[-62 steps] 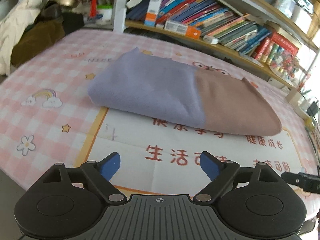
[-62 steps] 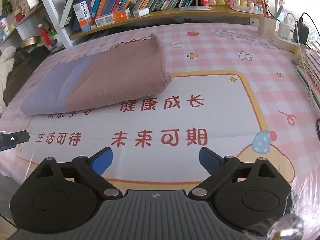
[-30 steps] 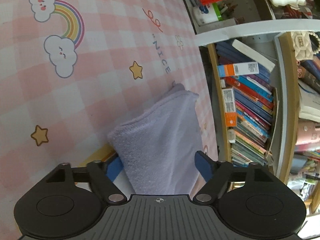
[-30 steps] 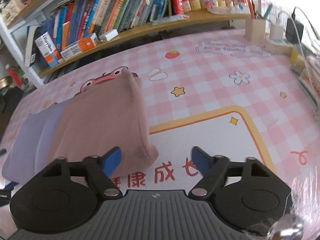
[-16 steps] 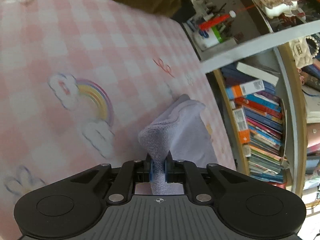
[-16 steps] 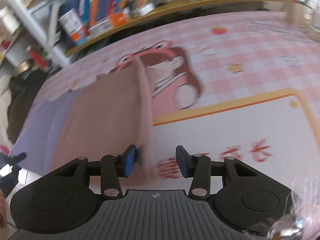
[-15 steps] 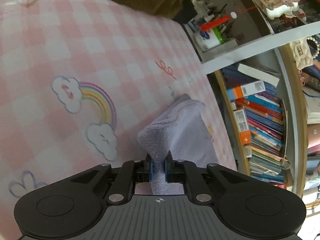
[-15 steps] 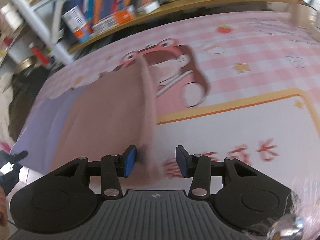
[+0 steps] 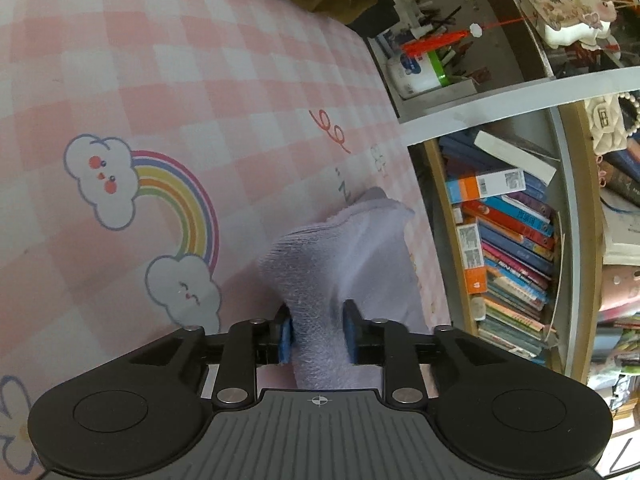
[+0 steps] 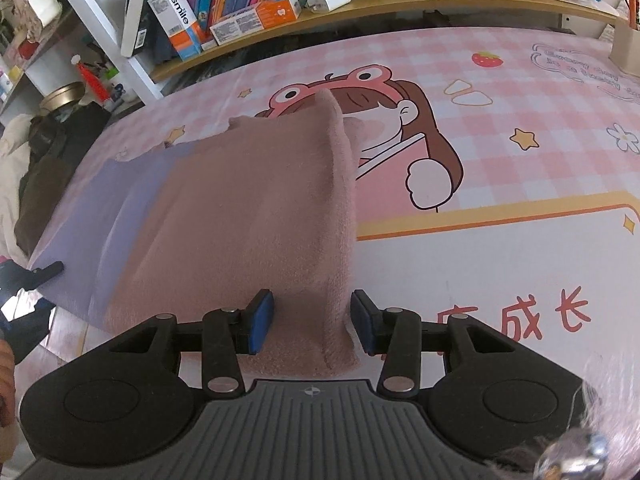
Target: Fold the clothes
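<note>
A folded fleece garment, lilac at one end and dusty pink at the other, lies on a pink checked table mat [image 9: 168, 80]. In the left wrist view my left gripper [image 9: 318, 334] stands part open around the lilac end [image 9: 340, 264], its blue pads touching the cloth on both sides. In the right wrist view my right gripper [image 10: 312, 326] is open astride the pink end [image 10: 256, 208], whose right edge stands up as a ridge; the pads sit apart from the cloth. The lilac part [image 10: 108, 196] lies at the left.
A bookshelf full of books [image 10: 256, 4] runs along the far side of the table, and shows at the right in the left wrist view [image 9: 508, 240]. Dark clothing [image 10: 48, 152] is heaped past the left end. The mat [image 10: 520, 184] has cartoon prints and red characters.
My left gripper, shut tight on the lilac end half a second ago, has opened part way. My right gripper has opened wider around the pink end and the view has steadied.
</note>
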Motion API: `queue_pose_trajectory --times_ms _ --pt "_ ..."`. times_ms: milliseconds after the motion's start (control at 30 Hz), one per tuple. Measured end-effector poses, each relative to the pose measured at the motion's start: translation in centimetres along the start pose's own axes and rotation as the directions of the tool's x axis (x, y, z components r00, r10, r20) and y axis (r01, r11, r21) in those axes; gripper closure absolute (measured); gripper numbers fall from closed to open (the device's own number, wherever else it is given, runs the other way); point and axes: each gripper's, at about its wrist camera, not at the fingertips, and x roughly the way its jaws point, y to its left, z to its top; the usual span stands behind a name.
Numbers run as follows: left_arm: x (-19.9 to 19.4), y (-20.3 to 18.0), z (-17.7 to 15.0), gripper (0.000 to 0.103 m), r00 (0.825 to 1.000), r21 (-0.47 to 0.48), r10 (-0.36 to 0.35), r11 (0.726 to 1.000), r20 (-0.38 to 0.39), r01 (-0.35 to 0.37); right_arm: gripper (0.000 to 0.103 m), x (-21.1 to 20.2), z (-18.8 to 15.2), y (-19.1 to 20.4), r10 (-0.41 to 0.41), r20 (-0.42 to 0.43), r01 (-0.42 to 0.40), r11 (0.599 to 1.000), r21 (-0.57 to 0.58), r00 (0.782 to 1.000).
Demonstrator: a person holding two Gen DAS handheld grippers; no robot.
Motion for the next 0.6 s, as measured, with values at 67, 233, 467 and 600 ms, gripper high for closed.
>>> queue_pose_trajectory --times_ms 67,233,467,600 --pt "0.1 0.0 0.1 0.091 1.0 0.018 0.006 1.0 -0.001 -0.006 0.062 0.0 0.1 0.1 -0.003 0.0 0.003 1.0 -0.002 1.0" --pt "0.0 -0.9 0.1 0.092 1.0 0.082 0.027 0.996 0.004 -0.027 0.062 -0.5 0.4 0.1 -0.017 0.026 0.019 0.998 -0.053 1.0" --pt "-1.6 -5.3 -1.7 0.094 0.995 0.289 0.026 0.956 0.094 -0.052 0.082 0.0 0.5 -0.5 0.072 -0.006 -0.072 0.99 -0.121 0.997" --pt "-3.3 -10.8 -4.5 0.094 0.988 0.495 -0.022 0.867 0.151 -0.056 0.083 0.2 0.8 -1.2 0.128 -0.029 -0.131 0.982 -0.137 0.991"
